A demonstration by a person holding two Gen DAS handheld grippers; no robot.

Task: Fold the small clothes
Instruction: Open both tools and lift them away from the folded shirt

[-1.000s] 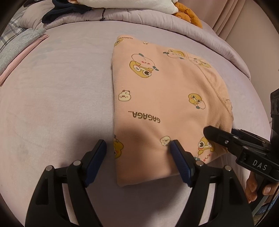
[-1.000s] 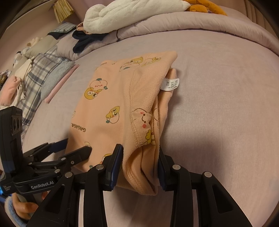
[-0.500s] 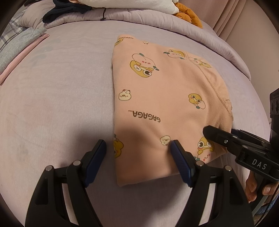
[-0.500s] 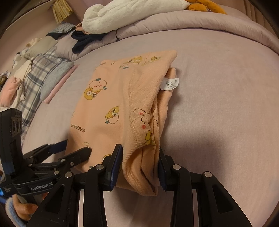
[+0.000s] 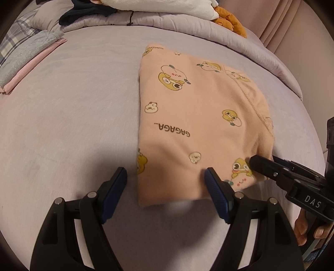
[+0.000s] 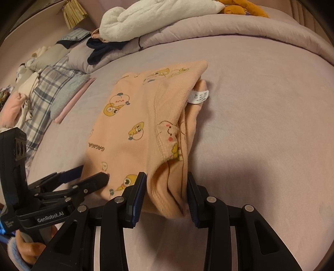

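Garment: a small peach garment (image 5: 200, 129) printed with ducks and the word GAGAGA lies on the lilac bed (image 5: 73, 125), centre-right of the left wrist view; it is already folded into a neat stacked rectangle, with layers showing along its right edge and a white care label (image 6: 198, 97) sticking out at mid-frame in the right wrist view
Left gripper: the left gripper (image 5: 166, 187) stands wide open at the lower middle of its own frame; one pad sits on the bare bed just left of the garment's near corner, the other rests on top of the cloth; it grips nothing
Right gripper: the right gripper (image 6: 167, 190) is partly closed around the thick folded near end of the garment; the pads sit against both sides of the bundle, so I judge it pinched — though how firmly is hard to tell
Other clothes: a flat folded stack, plaid and grey over pink (image 6: 62, 95), lies at the left of the right wrist view; a loose heap with a white towel (image 6: 158, 16) and dark items sits along the upper edge
Progress: this piece looks nearly finished — a last fold or a move to the stack seems left; the heap at the top suggests more items wait
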